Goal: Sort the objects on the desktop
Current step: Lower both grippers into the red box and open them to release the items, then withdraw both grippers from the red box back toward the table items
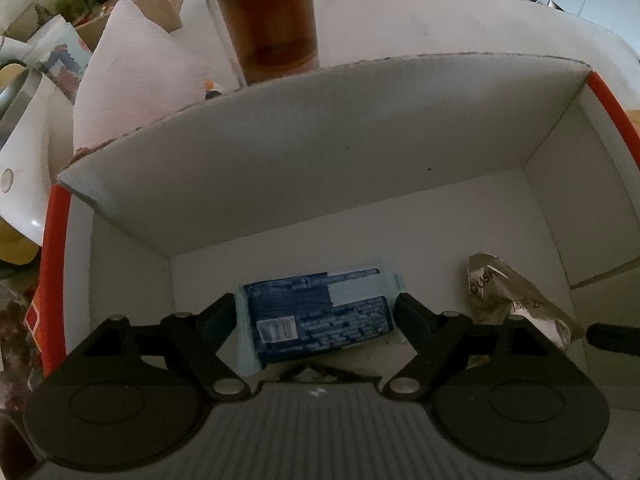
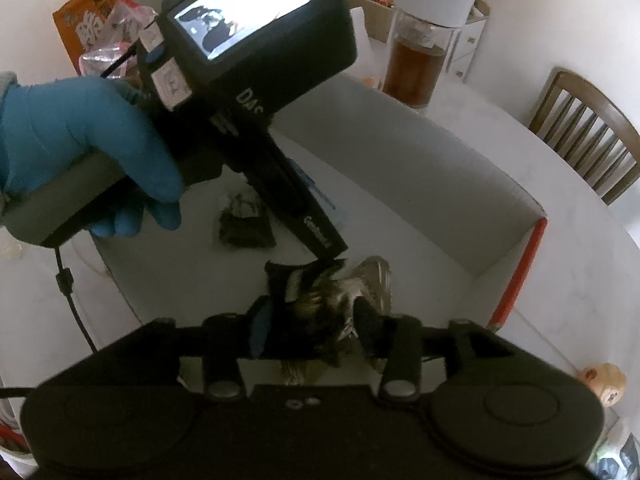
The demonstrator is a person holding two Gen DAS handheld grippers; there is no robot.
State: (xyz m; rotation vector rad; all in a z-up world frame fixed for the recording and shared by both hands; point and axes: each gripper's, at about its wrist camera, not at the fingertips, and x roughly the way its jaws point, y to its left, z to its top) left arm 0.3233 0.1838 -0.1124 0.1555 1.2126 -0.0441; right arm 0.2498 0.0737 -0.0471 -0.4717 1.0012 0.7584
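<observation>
White box (image 1: 320, 152) open on top, far floor bare, tall walls around, bottle (image 1: 268, 20) just behind

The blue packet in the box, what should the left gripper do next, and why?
Probably lift straight up. The blue packet already lies on the floor of the white box, and the left gripper stands open with a finger on each side, not pressing it.

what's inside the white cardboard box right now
Inside the white cardboard box lie a blue tissue pack, a clear crinkly wrapper and a small dark packet. The gripper bodies cover the near floor, so anything there is hidden.
</observation>
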